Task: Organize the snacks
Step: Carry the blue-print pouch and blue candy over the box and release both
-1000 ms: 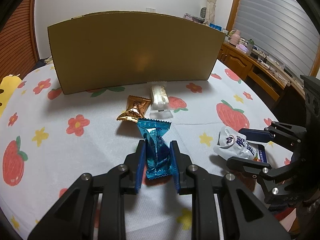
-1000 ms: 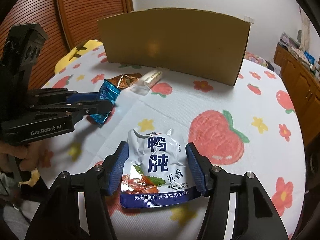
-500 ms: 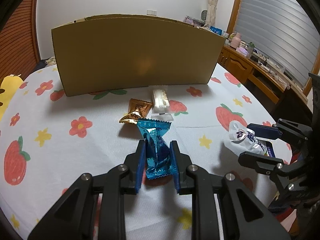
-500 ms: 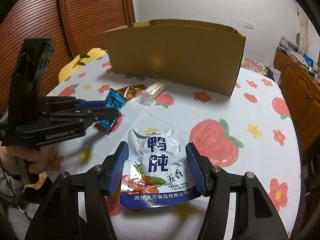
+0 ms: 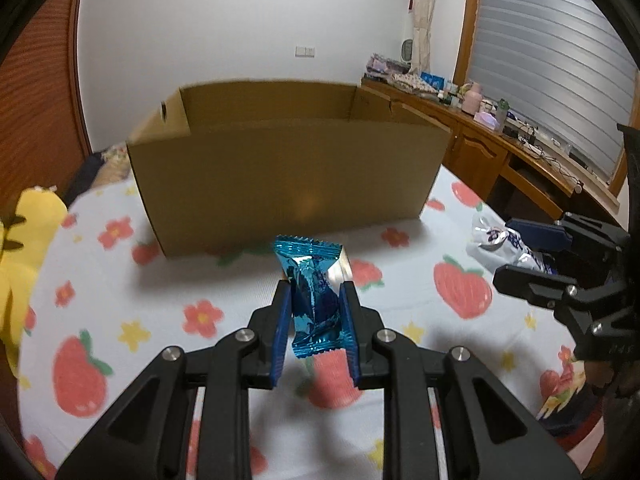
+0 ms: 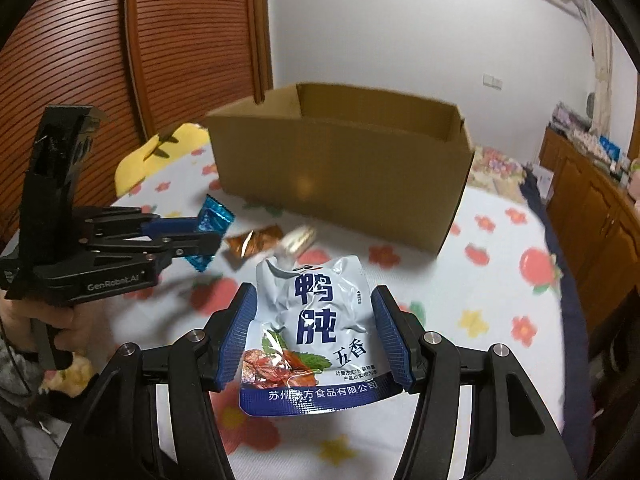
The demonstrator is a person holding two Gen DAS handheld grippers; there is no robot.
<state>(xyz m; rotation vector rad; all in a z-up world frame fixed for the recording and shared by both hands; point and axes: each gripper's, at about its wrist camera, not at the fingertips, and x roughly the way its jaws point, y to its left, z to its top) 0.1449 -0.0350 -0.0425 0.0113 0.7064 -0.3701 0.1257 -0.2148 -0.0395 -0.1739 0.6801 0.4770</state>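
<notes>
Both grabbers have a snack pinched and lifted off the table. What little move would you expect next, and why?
Probably carrying both forward over the open cardboard box. The left gripper is clamped on the blue candy and the right gripper on the white snack pouch, both clear of the tablecloth; the box's open top lies just ahead.

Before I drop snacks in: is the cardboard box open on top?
Open. The cardboard box shows no lid or closed flaps; both wrist views look past its rim onto bare inner walls. Its contents cannot be seen.
</notes>
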